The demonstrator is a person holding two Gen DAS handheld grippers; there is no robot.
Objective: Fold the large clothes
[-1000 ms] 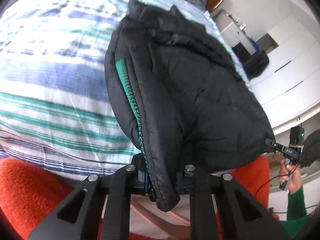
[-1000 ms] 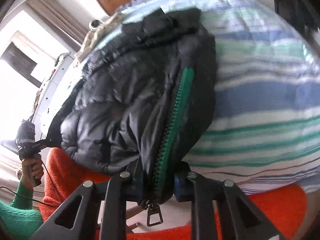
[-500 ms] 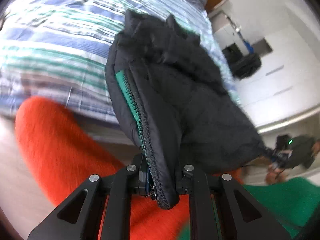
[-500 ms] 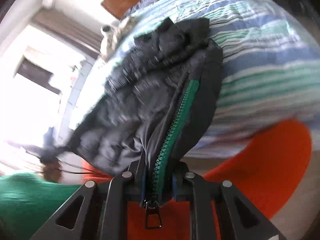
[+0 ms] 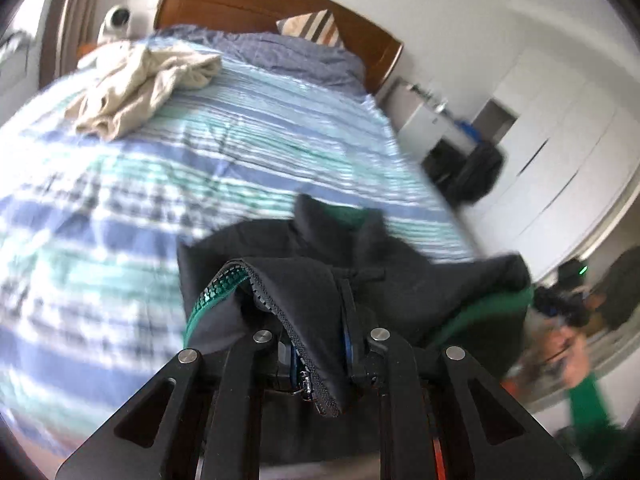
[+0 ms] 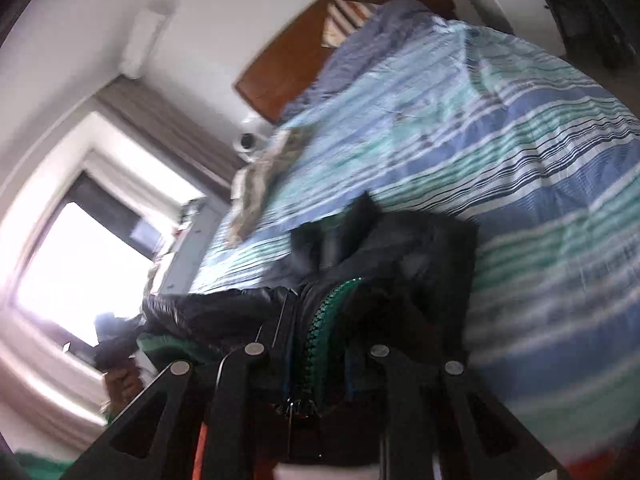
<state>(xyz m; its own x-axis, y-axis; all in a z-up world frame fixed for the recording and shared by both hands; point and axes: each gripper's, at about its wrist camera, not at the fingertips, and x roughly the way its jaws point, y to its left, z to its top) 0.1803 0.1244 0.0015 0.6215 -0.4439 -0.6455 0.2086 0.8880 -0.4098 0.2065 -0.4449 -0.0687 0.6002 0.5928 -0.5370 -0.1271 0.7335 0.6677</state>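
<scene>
A black puffer jacket [image 5: 360,276] with a green zipper [image 5: 208,296] hangs bunched between both grippers, above the near end of a striped bed [image 5: 160,168]. My left gripper [image 5: 320,356] is shut on the jacket's zipper edge near the hem. My right gripper [image 6: 318,364] is shut on the other zipper edge [image 6: 328,320] of the jacket [image 6: 404,264]. The jacket's collar points toward the bed. The other gripper shows blurred at the right of the left wrist view [image 5: 560,304].
A crumpled beige garment [image 5: 140,80] lies on the far left of the bed. A wooden headboard [image 5: 260,4] and a striped pillow [image 5: 312,28] stand at the far end. White wardrobes [image 5: 560,152] and a black bag [image 5: 476,172] are to the right. A bright window [image 6: 72,272] is on the left.
Both grippers have lifted the jacket off the bed and pulled it back. The cameras tilted up, so the headboard and far wall now show. The jacket is bunched close to the fingers.
</scene>
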